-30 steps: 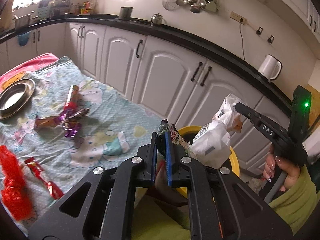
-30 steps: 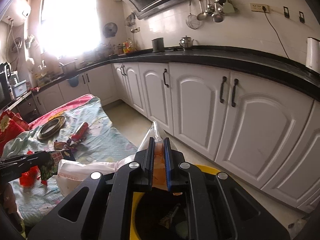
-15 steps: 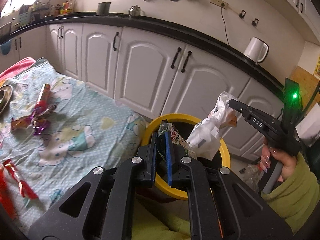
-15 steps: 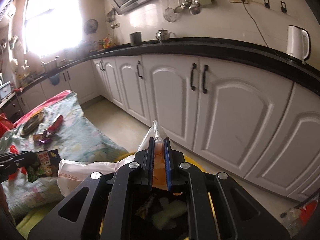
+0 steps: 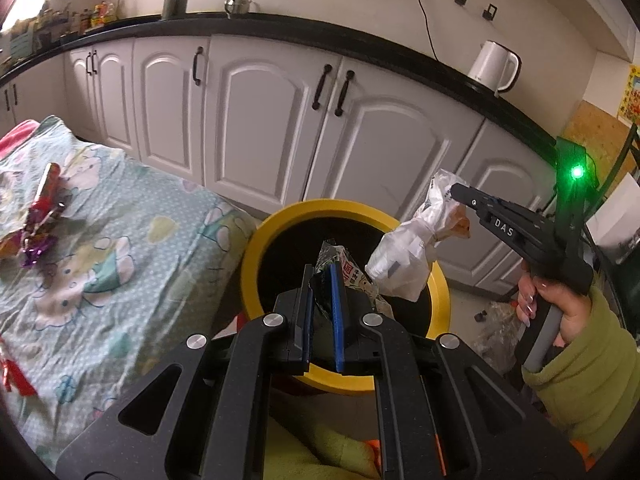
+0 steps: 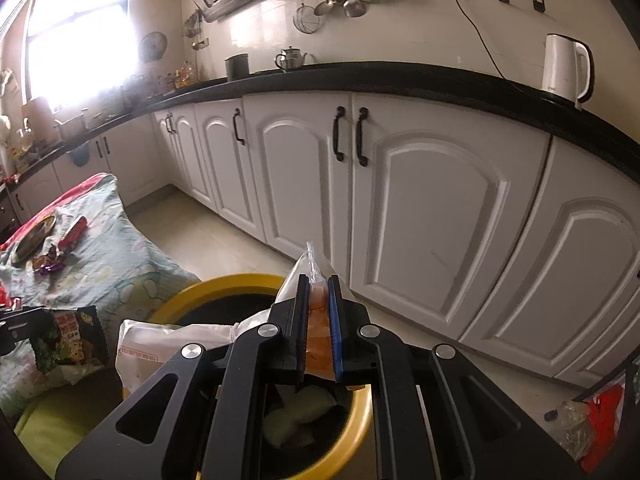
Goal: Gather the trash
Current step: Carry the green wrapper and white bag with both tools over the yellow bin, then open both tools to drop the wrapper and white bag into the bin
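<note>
My left gripper [image 5: 321, 270] is shut on a green printed snack wrapper [image 5: 352, 276] and holds it over the mouth of the yellow-rimmed trash bin [image 5: 256, 252]. My right gripper [image 6: 318, 280] is shut on a white and orange plastic bag [image 6: 176, 344], also above the bin [image 6: 224, 284]. The bag hangs from the right gripper in the left wrist view [image 5: 404, 264]. The wrapper and the left gripper's tip show in the right wrist view [image 6: 68, 340]. Trash lies inside the bin [image 6: 304, 408].
A table with a cartoon-print cloth [image 5: 120, 264] stands left of the bin, with foil wrappers [image 5: 40, 216] and red wrappers [image 5: 12, 372] on it. A metal plate [image 6: 32, 236] lies further back. White cabinets [image 5: 280, 128] stand behind. A litter pile [image 6: 592, 420] lies on the floor.
Both grippers have swung right from the table to above the bin, still holding the wrapper and the bag. The bin's opening is now directly under them.
</note>
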Motion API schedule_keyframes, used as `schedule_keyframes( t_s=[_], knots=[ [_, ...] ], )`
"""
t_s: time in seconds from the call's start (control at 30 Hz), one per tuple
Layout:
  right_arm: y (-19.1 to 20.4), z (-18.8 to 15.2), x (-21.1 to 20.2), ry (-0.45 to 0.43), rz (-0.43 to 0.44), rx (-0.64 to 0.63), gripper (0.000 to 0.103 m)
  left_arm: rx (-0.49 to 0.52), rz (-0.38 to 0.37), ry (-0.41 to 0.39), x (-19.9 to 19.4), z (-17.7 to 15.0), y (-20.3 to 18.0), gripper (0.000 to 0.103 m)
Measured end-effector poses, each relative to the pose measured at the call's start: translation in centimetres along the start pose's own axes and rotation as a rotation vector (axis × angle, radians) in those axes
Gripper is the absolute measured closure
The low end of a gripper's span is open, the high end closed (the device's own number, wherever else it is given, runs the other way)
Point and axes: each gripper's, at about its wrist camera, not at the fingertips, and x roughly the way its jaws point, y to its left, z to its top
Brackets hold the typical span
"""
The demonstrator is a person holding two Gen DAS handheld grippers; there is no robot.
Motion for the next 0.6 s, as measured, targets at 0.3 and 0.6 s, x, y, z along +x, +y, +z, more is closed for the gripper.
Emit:
schedule_keyframes(
  t_s=[0.3, 0.6],
  knots=[
    [-1.0, -1.0, 0.6, -0.001, -0.048, -0.013, 0.094, 0.024, -0.022, 0.04, 1.8, -0.7, -1.0, 0.099],
    [-0.6, -1.6, 1.3, 0.008, -0.064, -0.037, 0.094, 0.024, -0.047, 0.081, 3.4, -0.9, -1.6, 0.099]
  ],
)
